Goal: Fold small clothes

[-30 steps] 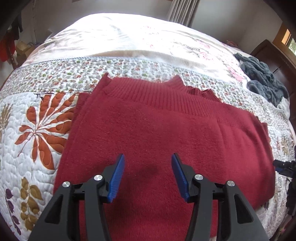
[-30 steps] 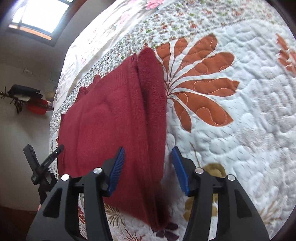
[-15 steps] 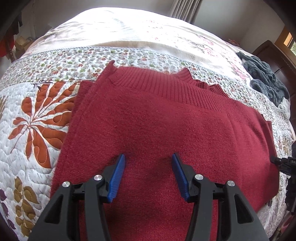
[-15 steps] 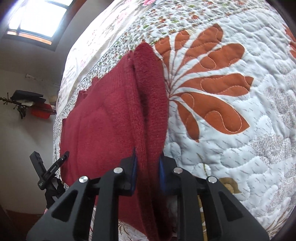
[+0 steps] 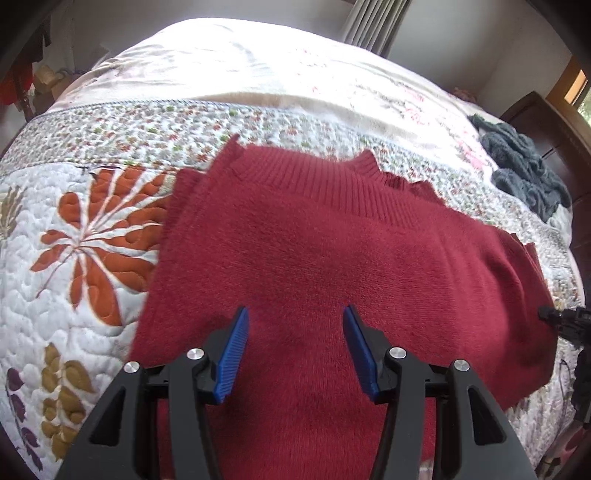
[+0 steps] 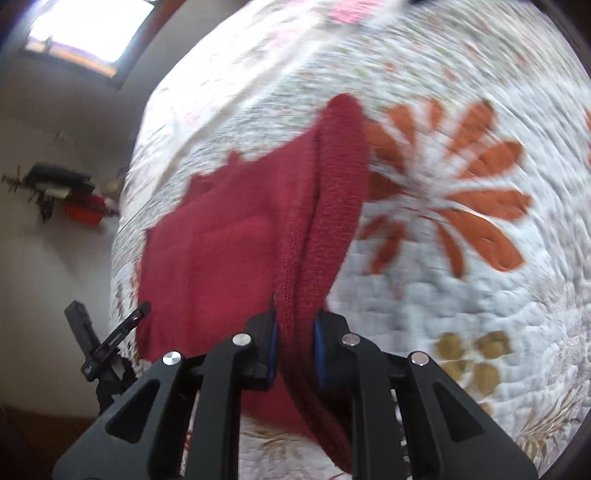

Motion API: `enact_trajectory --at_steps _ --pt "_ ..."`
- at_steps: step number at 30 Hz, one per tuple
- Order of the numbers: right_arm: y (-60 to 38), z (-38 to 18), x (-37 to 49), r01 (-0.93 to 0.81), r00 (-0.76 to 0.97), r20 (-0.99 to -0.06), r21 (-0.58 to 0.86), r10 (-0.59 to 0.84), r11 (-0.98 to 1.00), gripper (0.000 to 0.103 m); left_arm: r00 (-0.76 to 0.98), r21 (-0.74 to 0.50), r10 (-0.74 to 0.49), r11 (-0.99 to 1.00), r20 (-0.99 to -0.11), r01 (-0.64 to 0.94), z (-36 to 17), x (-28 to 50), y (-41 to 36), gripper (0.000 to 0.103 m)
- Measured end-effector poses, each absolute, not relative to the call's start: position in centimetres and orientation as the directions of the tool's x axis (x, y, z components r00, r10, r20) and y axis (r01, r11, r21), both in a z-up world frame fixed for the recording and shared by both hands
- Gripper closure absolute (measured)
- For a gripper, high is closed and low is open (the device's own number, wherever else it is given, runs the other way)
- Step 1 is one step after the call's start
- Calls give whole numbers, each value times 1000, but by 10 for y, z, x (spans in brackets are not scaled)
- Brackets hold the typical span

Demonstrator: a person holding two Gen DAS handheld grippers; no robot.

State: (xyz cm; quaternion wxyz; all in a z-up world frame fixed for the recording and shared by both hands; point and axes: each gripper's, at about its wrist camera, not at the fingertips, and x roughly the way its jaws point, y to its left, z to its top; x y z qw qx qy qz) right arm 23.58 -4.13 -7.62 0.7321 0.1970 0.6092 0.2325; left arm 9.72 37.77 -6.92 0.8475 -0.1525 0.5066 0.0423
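Fold underway: our right tool (image 6: 295, 354) pinches the red sweater's (image 5: 332, 266) edge at lower centre; our left tool (image 5: 293, 350) hovers wide apart; folding remains.

Left wrist camera looks down close over the red sweater (image 5: 332, 258), facing across the quilted bed (image 5: 74, 295) toward the curtain (image 5: 376, 26); right wrist camera, blurred, sights along the sweater's (image 6: 229, 251) edge toward a window (image 6: 92, 29); both views share sweater and quilt
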Motion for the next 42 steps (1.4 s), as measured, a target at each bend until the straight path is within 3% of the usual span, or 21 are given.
enact_trajectory --at_steps 9,19,22,24,30,36,42 --pt "61 -38 235 -239 97 -794 566 600 789 90 508 -251 -100 938 -855 -239 -46 76 401 50" --pt "138 -94 236 -225 2 -869 483 496 846 89 519 -298 -136 923 -844 -242 -38 66 409 50" --pt "144 -106 234 -219 -19 -862 499 507 839 81 519 -331 -166 912 -839 -242 -39 66 405 50" --pt "145 -104 233 -215 -25 -842 530 538 820 73 515 -373 -209 897 -831 -238 -41 68 401 50" --pt "128 -75 226 -227 -52 -746 656 664 720 70 510 -490 -335 848 -792 -203 -43 82 377 50" --pt "59 -61 220 -184 46 -754 638 655 747 70 470 -578 -448 797 -761 -174 -57 109 341 50" --pt "9 -89 204 -131 67 -794 594 605 794 70 434 -645 -524 739 -732 -195 -76 133 317 50"
